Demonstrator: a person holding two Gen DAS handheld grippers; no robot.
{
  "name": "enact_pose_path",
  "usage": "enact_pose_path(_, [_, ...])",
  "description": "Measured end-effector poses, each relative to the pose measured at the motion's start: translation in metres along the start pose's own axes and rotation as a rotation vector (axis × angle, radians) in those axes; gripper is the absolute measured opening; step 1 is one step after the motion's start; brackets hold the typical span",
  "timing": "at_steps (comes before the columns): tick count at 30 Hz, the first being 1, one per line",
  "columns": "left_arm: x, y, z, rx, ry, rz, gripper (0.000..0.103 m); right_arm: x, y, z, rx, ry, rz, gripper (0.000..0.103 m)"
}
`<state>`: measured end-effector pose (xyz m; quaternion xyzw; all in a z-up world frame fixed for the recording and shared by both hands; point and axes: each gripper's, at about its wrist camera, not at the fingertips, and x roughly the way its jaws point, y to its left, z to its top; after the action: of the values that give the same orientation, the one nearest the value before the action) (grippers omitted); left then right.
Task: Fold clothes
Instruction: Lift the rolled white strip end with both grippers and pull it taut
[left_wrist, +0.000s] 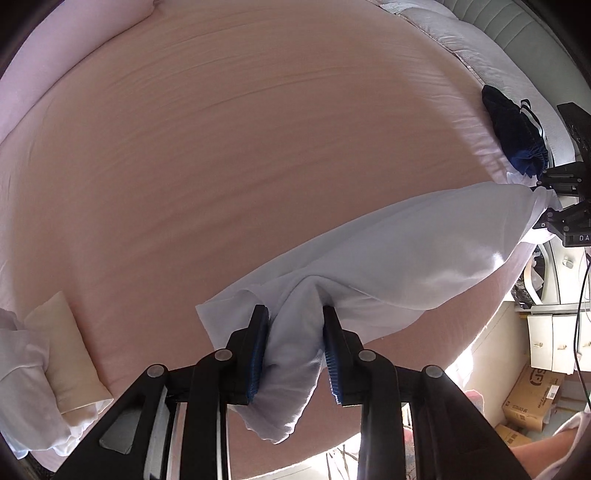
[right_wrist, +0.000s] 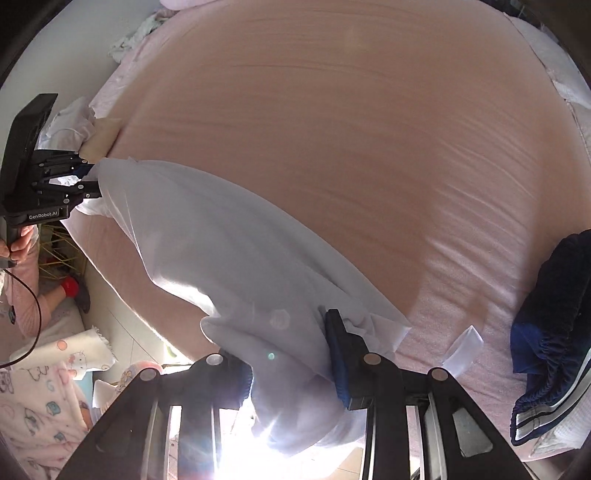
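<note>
Left gripper (left_wrist: 295, 314): black, two-fingered, blue ribbed pads (left_wrist: 258, 354); narrowly parted and clenched on a bunched fold of the thin white cloth garment (left_wrist: 388, 251); fabric pinched between both pads, a loose tail hanging below them.
Right gripper (right_wrist: 291, 332): same black build, blue pad (right_wrist: 338, 363) showing on one finger, the other finger buried under cloth; narrowly parted, clamped on the opposite end of the same garment.
Garment position: stretched between the two grippers, sagging in the middle; whether held just above or resting on the pink bed sheet cannot be told; along the near edge of the bed (left_wrist: 258, 129).
Bed edges: near edge curving just under both grippers, bright floor and daylight beyond it; far edge lined with pale pillows (left_wrist: 461, 40).
Open room: wide bare stretch of sheet across the middle of the bed, faintly rippled with fine creases.
Other clothes: dark navy shorts with gathered waistband and white stripes (right_wrist: 550, 332) crumpled near the bed's right-hand edge; small cream folded piece (left_wrist: 62, 350) beside a rumpled white cloth (left_wrist: 22, 380) at the left-hand edge.
Materials: garment light, smooth, semi-translucent where sun strikes it; sheet soft, matte, peach-pink.
Person: hand (right_wrist: 20, 243) in a pink sleeve on the left gripper's handle.
</note>
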<state>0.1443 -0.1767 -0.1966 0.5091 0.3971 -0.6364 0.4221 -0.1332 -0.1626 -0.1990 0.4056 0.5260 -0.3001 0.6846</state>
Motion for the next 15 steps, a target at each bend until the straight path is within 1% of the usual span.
enact_pose_path(3, [0.004, 0.009, 0.010, -0.002, 0.002, 0.029, 0.033, 0.003, -0.004, 0.009, 0.002, -0.007, -0.030, 0.035])
enact_pose_path(8, [0.006, 0.034, 0.021, -0.072, 0.000, -0.012, 0.035, 0.005, -0.016, 0.023, 0.041, -0.008, -0.047, 0.039])
enact_pose_path(10, [0.010, 0.043, 0.022, -0.097, 0.010, -0.029, 0.036, 0.006, -0.021, 0.025, 0.049, -0.011, -0.059, 0.043])
enact_pose_path(12, [0.013, 0.052, 0.023, -0.121, 0.010, -0.032, 0.042, 0.009, -0.026, 0.027, 0.049, -0.007, -0.079, 0.054])
enact_pose_path(13, [0.014, 0.057, 0.024, -0.132, 0.014, -0.037, 0.042, 0.009, -0.029, 0.027, 0.055, -0.009, -0.094, 0.056])
enact_pose_path(14, [0.016, 0.061, 0.025, -0.143, 0.020, -0.042, 0.048, 0.009, -0.033, 0.027, 0.067, -0.013, -0.104, 0.061])
enact_pose_path(15, [0.018, 0.066, 0.026, -0.161, 0.041, -0.043, 0.059, 0.009, -0.037, 0.027, 0.087, -0.019, -0.104, 0.062])
